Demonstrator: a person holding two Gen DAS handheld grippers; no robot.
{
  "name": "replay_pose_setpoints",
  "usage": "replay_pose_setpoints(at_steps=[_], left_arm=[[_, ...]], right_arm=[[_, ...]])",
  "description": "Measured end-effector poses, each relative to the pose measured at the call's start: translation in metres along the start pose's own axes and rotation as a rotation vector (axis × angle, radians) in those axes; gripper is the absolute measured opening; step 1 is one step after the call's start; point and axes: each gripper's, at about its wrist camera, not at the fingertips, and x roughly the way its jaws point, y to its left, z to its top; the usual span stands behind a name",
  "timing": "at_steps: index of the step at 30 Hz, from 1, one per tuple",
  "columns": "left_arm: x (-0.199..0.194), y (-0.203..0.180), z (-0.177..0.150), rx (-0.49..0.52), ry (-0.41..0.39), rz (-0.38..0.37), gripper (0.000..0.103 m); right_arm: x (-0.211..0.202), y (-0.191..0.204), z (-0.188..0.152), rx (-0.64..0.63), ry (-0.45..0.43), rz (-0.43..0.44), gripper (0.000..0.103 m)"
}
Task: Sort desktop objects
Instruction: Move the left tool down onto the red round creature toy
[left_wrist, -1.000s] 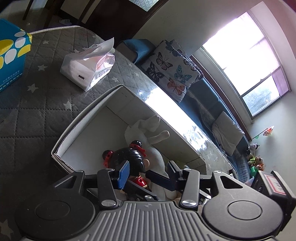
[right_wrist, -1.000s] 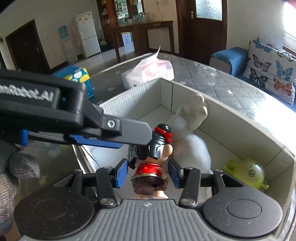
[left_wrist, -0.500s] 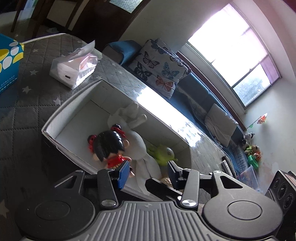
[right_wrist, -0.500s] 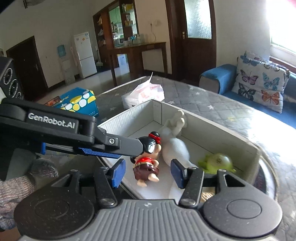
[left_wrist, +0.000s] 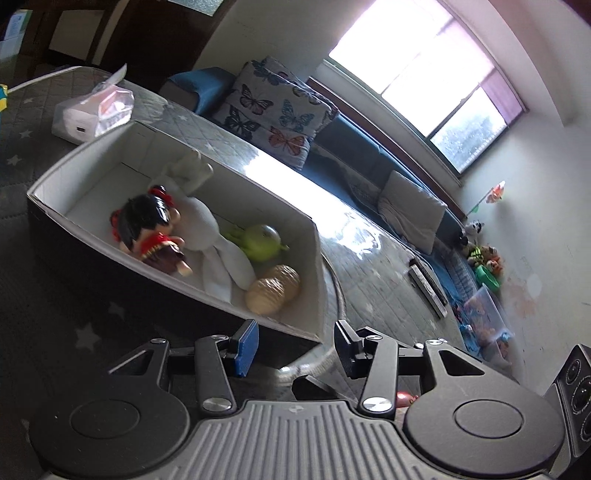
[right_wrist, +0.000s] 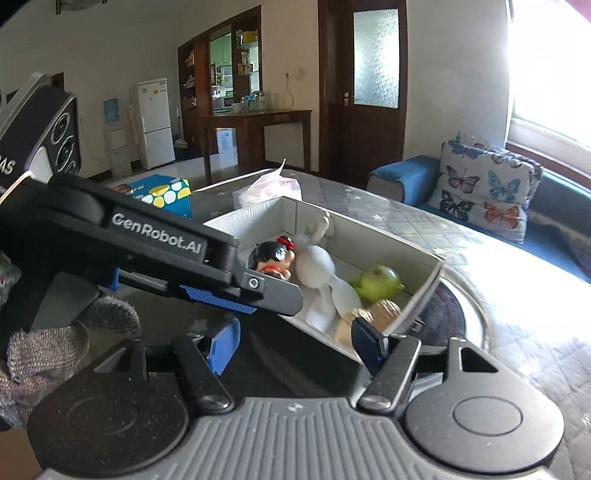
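Tissue pack (left_wrist: 92, 110) sits beyond the toy box (left_wrist: 317, 258). My left gripper (left_wrist: 293, 345) and right gripper (right_wrist: 291, 341) gape wide, empty, clear of the doll (left_wrist: 151, 232).

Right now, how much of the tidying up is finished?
Much looks done: the doll, white plush rabbit, green toy and two tan egg-like pieces all lie inside the box. Nothing is in hand: the left tool and right tool are both open and empty, outside the box. The tissue pack and blue carton remain on the table.
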Motion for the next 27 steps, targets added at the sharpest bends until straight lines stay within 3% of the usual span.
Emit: replay_pose_setpoints(at_steps=[9, 16, 27], left_arm=[[0.012, -0.026, -0.034, 0.060, 0.057, -0.026, 0.048], [0.028, -0.038, -0.053, 0.083, 0.115, -0.055, 0.048], [0.054, -0.060, -0.075, 0.136, 0.188, -0.106, 0.048]], right_arm=[[-0.040, -0.002, -0.045, 0.032, -0.025, -0.087, 0.092], [-0.063, -0.018, -0.080, 0.095, -0.005, -0.171, 0.100], [-0.078, -0.045, -0.115, 0.163, 0.009, -0.289, 0.101]])
